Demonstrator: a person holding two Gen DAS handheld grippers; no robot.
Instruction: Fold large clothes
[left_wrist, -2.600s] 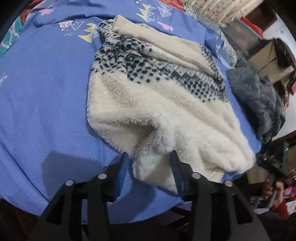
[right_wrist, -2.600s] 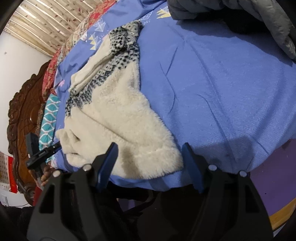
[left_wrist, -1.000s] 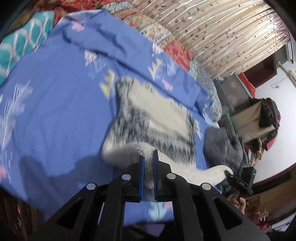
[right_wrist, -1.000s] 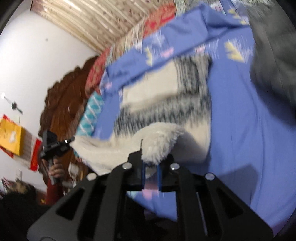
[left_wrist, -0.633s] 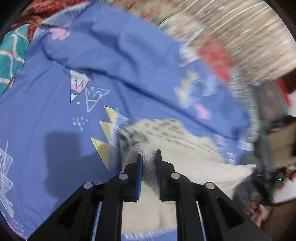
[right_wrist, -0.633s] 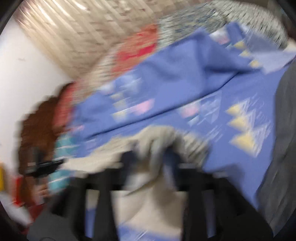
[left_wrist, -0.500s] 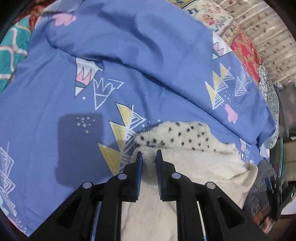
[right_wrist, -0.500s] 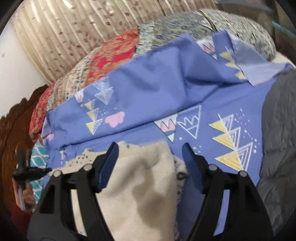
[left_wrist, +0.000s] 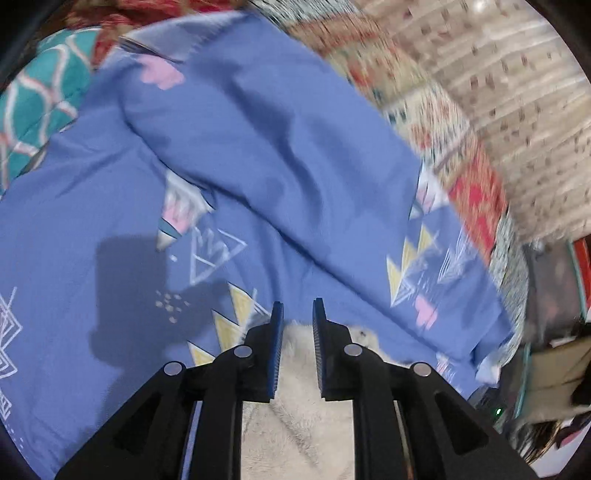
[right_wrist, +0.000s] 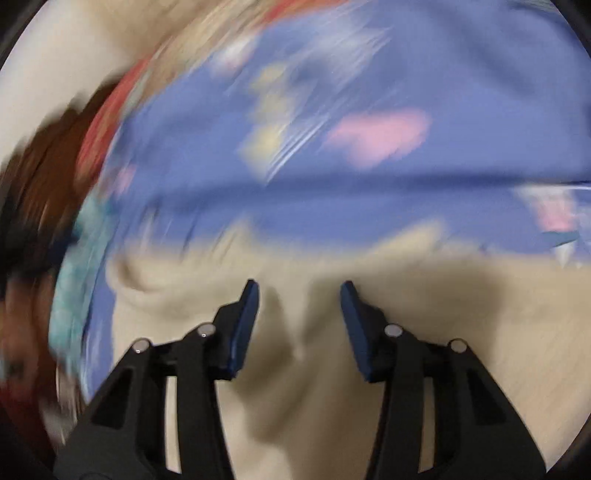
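The cream fleece garment (left_wrist: 295, 424) lies on the blue patterned bedsheet (left_wrist: 258, 166), and its far edge ends just behind my left fingertips. My left gripper (left_wrist: 298, 306) hovers over that edge with its jaws a narrow gap apart. Fleece shows in the gap but does not look pinched. In the blurred right wrist view the fleece (right_wrist: 461, 314) fills the lower half. My right gripper (right_wrist: 299, 286) stands over it with its jaws wide apart and closing, touching no cloth. The garment's dark patterned part is hidden.
A raised fold of the blue sheet (right_wrist: 406, 55) runs across ahead of both grippers. A teal pillow (left_wrist: 33, 110) lies at the far left, a red patterned quilt (left_wrist: 476, 199) and a curtain (left_wrist: 517, 92) behind. A dark wooden headboard (right_wrist: 40, 166) shows at the left.
Both grippers carried the fleece's near edge across the bed and laid it over the patterned part. The right jaws let go and spread wide. The left gap widened a little.
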